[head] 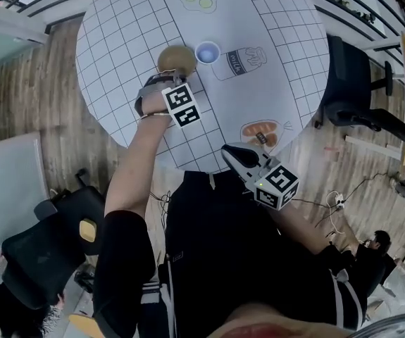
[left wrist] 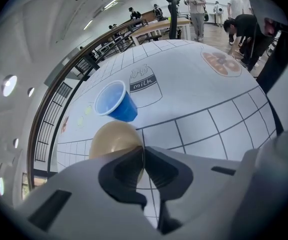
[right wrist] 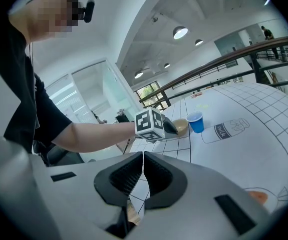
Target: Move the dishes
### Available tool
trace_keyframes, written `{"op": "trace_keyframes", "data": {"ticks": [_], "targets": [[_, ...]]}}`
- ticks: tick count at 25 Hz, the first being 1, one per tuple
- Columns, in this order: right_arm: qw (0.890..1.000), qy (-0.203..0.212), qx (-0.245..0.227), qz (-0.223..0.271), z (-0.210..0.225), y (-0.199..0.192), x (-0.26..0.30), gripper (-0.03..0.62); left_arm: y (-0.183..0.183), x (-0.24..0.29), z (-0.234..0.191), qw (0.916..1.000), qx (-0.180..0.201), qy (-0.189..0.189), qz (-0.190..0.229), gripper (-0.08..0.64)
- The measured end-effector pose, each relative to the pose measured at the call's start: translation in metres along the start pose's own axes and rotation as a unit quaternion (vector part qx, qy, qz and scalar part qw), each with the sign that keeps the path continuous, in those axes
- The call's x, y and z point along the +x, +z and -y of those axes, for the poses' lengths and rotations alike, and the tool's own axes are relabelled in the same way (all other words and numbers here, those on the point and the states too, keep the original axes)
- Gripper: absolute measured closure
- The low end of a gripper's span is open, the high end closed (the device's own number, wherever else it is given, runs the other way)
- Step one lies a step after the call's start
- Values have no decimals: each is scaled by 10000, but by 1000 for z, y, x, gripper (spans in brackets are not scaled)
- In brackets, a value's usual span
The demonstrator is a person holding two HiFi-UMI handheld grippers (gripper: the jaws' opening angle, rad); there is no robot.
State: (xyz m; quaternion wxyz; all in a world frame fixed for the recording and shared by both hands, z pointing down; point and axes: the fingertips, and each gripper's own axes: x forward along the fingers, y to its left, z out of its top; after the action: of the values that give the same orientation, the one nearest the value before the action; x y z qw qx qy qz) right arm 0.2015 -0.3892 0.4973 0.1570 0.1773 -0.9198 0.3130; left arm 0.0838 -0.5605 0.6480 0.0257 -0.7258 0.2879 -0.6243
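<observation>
So the left gripper (left wrist: 144, 156) is clamped nearly all the way down, pinching the thin rim of the tan bowl (left wrist: 114, 139) between its pads. The bowl is at the round table with the grid-print cloth (head: 117, 48), just beside a blue plastic cup (left wrist: 114, 101) that sits next to a milk bottle drawing (left wrist: 145, 86). Can't tell if the bowl's bottom is actually on the cloth. The right gripper (right wrist: 142, 171) has its jaws together with nothing in them, and hangs near the table's edge, well apart from the bowl.
</observation>
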Motion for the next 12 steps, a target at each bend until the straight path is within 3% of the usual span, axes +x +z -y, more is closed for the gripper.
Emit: {"op": "trace_keyframes", "data": {"ticks": [4, 7, 12], "targets": [[10000, -14, -8, 22, -2, 0, -3, 571, 1, 0, -1, 10000, -26, -11, -30, 540], [10000, 0, -41, 41, -5, 1, -4, 571, 2, -2, -1, 10000, -49, -30, -58, 463], [9999, 39, -124, 86, -12, 8, -5, 571, 4, -16, -3, 9999, -118, 46, -17, 449]]}}
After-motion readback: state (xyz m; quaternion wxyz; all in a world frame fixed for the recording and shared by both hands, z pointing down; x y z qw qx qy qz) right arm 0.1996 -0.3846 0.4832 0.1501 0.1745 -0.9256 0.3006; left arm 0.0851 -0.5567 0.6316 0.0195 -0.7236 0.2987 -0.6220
